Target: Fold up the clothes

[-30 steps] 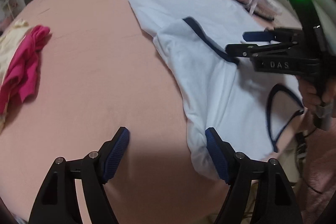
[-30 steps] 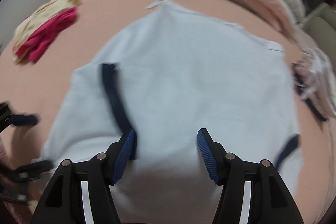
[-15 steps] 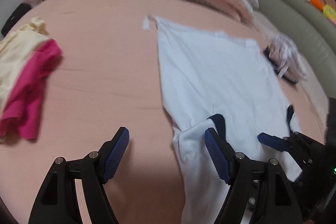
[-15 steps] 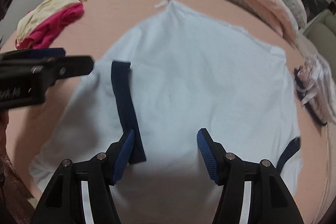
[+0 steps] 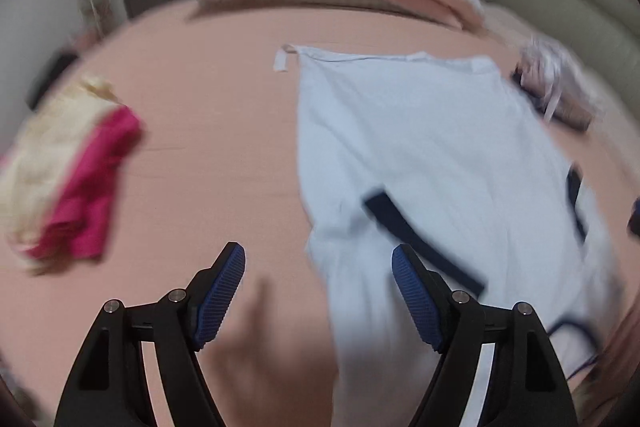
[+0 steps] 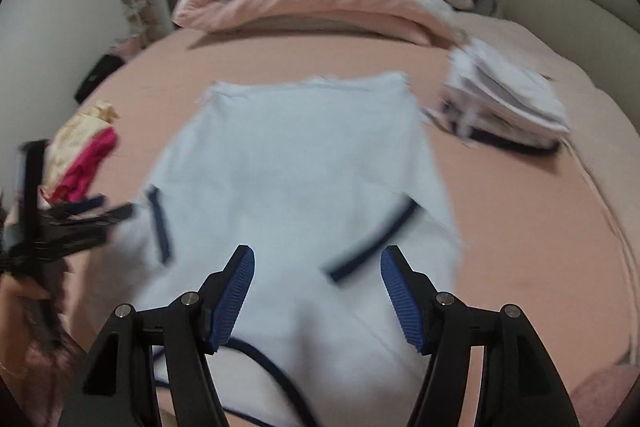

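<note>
Lying spread flat on the pink bed, the pale blue T-shirt is showing both navy-trimmed sleeves turned in over its body, the hem at the far end and the neckline at the near edge. That is suggesting the first stage of folding is done, while the lengthwise fold, bringing collar toward hem or hem toward collar, is looking not yet made. The left gripper is hanging over the shirt's left edge, its jaws opening and holding nothing, one blue pad above bare sheet and the other above cloth. The right gripper is hovering above the near middle of the shirt, jaws likewise opening and empty, the right sleeve's dark band lying between them below. To the far right a stack of folded clothes is sitting finished; to the left a crumpled heap of magenta and cream garments is waiting, so more folding is probably remaining
</note>
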